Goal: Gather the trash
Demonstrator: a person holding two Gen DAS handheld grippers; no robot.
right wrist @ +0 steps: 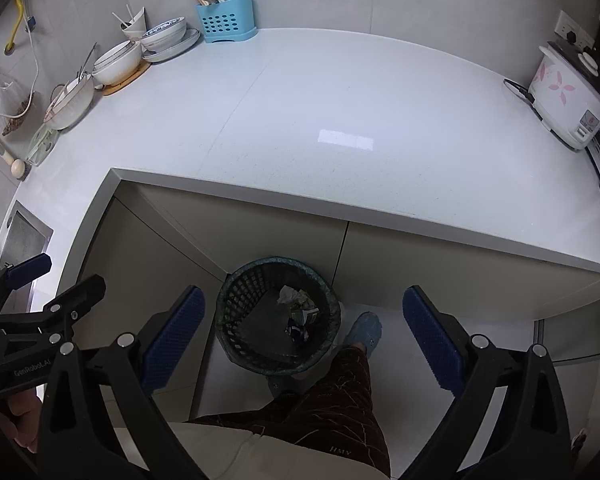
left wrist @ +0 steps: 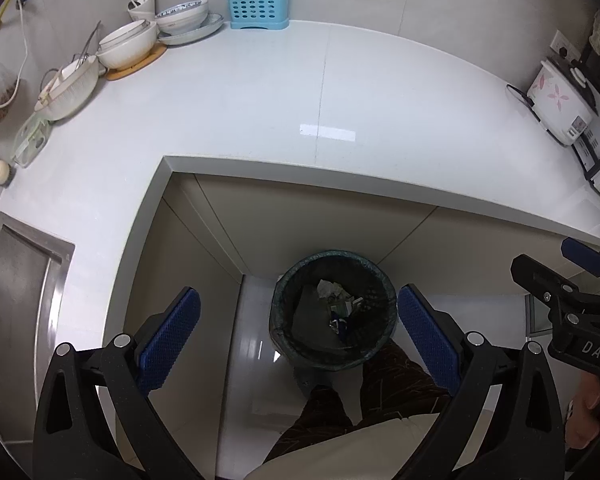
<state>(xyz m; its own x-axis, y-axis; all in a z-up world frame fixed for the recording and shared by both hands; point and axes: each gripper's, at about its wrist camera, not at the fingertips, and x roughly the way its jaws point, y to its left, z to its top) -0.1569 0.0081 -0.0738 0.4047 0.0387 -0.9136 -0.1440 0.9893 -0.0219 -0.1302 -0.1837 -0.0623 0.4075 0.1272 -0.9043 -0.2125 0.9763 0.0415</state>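
Observation:
A dark mesh trash bin (left wrist: 284,284) lined with a bag stands on the floor in the corner under the counter. Crumpled paper and wrappers (left wrist: 334,298) lie at its bottom. My left gripper (left wrist: 300,336) hovers above the bin, open and holding nothing. In the right wrist view the same bin (right wrist: 236,312) and its trash (right wrist: 298,312) sit below my right gripper (right wrist: 304,336), which is also open with nothing between its blue pads. Each gripper shows in the other's view: the right gripper (left wrist: 556,264) at the right edge, the left gripper (right wrist: 60,280) at the left edge.
An L-shaped white countertop (left wrist: 260,100) wraps around the bin. On it are stacked bowls (left wrist: 128,42), a blue utensil holder (left wrist: 258,6) and a rice cooker (left wrist: 560,100). A steel sink (left wrist: 16,292) lies left. A person's legs (right wrist: 332,396) and slipper (right wrist: 366,330) stand beside the bin.

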